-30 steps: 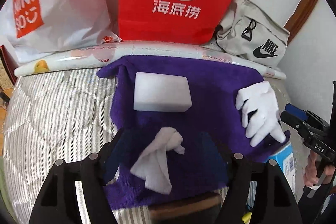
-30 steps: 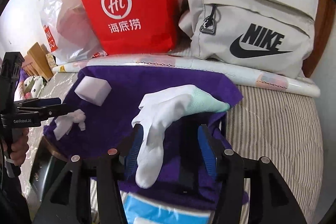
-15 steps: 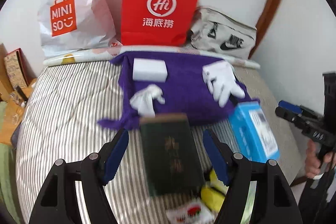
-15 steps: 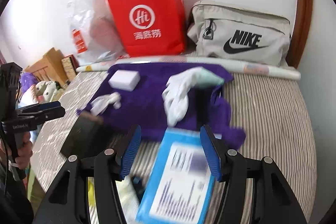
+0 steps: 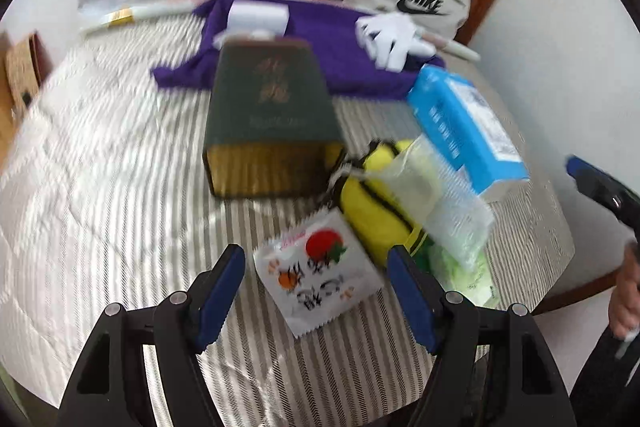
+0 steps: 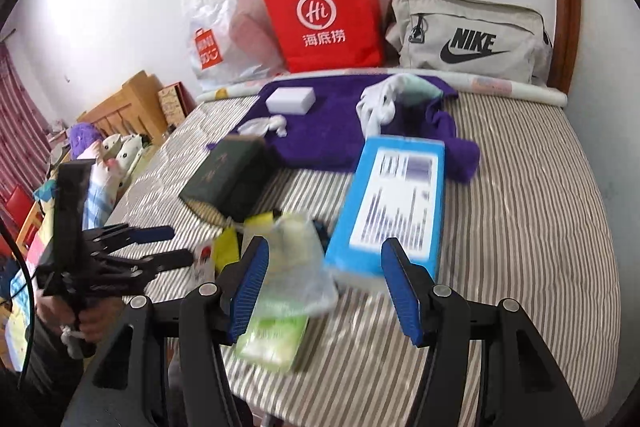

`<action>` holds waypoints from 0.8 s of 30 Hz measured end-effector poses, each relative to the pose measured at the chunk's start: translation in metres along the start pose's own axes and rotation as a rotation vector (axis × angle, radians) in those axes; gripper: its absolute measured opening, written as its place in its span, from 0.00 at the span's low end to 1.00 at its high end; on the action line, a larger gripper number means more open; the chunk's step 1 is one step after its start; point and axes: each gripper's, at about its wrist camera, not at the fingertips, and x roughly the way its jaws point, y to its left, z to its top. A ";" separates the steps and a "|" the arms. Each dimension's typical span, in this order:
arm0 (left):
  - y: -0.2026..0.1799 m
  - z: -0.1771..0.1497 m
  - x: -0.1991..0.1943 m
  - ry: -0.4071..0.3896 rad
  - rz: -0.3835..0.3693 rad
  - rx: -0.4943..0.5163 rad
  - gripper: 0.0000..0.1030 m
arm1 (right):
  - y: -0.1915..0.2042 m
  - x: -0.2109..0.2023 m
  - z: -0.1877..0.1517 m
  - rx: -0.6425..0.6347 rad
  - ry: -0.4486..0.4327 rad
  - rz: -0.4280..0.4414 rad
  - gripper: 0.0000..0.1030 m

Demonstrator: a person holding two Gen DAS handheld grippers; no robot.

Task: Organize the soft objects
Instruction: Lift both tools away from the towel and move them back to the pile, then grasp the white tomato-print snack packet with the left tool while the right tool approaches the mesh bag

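Observation:
A purple towel (image 5: 344, 59) (image 6: 320, 131) lies at the far side of the striped bed. On it rest a white sponge block (image 5: 258, 15) (image 6: 290, 99), a crumpled white cloth (image 6: 266, 125) and a white glove (image 5: 390, 39) (image 6: 380, 105). My left gripper (image 5: 316, 267) is open and empty, low over a white snack sachet (image 5: 320, 277). My right gripper (image 6: 324, 275) is open and empty above a clear plastic bag (image 6: 298, 267) and a green packet (image 6: 272, 339). A yellow soft item (image 5: 376, 211) lies beside the sachet.
A dark green book (image 5: 272, 119) (image 6: 224, 179) and a blue box (image 5: 468, 131) (image 6: 396, 207) lie mid-bed. A red paper bag (image 6: 324, 15), a white Miniso bag (image 6: 216, 35) and a grey Nike bag (image 6: 468, 39) stand along the wall.
Both grippers have pulled back from the towel toward the near edge of the bed. The book, blue box, yellow item and packets have come into view. Both stay open and empty.

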 end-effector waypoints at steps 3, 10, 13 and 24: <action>0.002 -0.008 0.011 0.022 -0.007 -0.010 0.70 | -0.003 -0.007 -0.015 0.025 0.001 -0.005 0.57; -0.009 -0.015 0.020 0.009 0.022 0.050 0.70 | -0.012 0.001 -0.033 0.090 0.032 0.041 0.57; -0.012 -0.011 0.023 -0.005 0.031 0.052 0.74 | -0.011 0.007 -0.039 0.104 0.049 0.064 0.57; -0.009 -0.012 0.023 -0.069 0.099 0.087 0.46 | 0.002 0.018 -0.048 0.084 0.078 0.073 0.57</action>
